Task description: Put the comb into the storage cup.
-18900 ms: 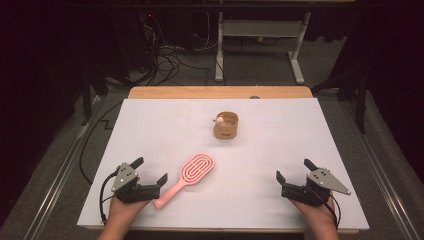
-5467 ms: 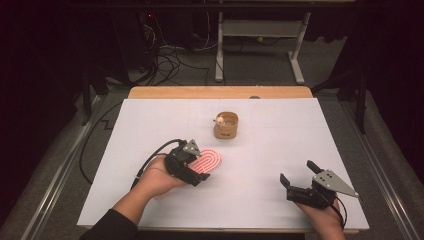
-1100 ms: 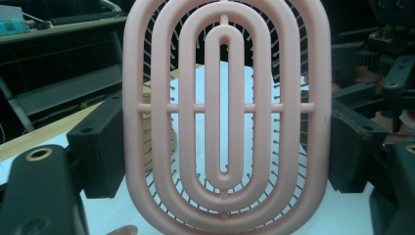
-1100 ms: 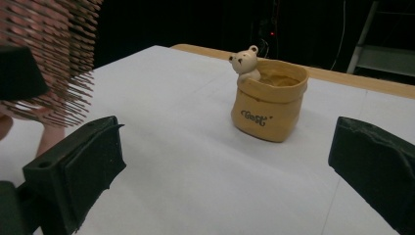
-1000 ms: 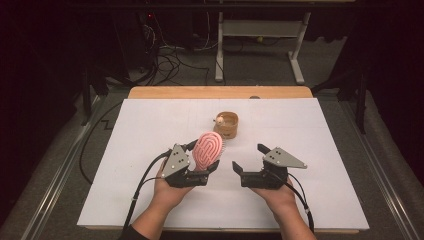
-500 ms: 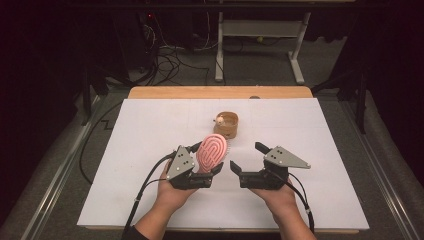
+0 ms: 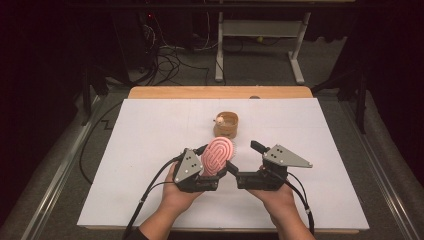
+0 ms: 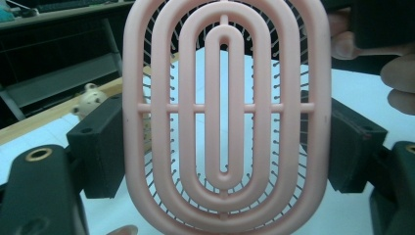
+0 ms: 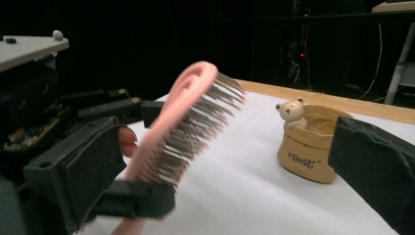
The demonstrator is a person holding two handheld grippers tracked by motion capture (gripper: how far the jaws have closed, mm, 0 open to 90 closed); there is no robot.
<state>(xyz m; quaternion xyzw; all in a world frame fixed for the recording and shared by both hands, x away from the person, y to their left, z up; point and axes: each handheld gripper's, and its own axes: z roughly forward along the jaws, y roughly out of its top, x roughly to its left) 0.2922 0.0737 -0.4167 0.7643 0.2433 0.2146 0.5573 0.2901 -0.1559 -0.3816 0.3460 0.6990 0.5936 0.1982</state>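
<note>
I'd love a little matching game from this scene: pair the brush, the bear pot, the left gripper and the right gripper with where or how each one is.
Things:
1. brush
2. bear pot
3. left gripper
4. right gripper

States:
A. stands on the white table, beyond both hands
B. jaws apart, nothing between the pads
C. pink, held up off the table, bristles toward the right gripper
D. clamps the brush

Pairs: 1-C, 2-A, 3-D, 4-B
</note>
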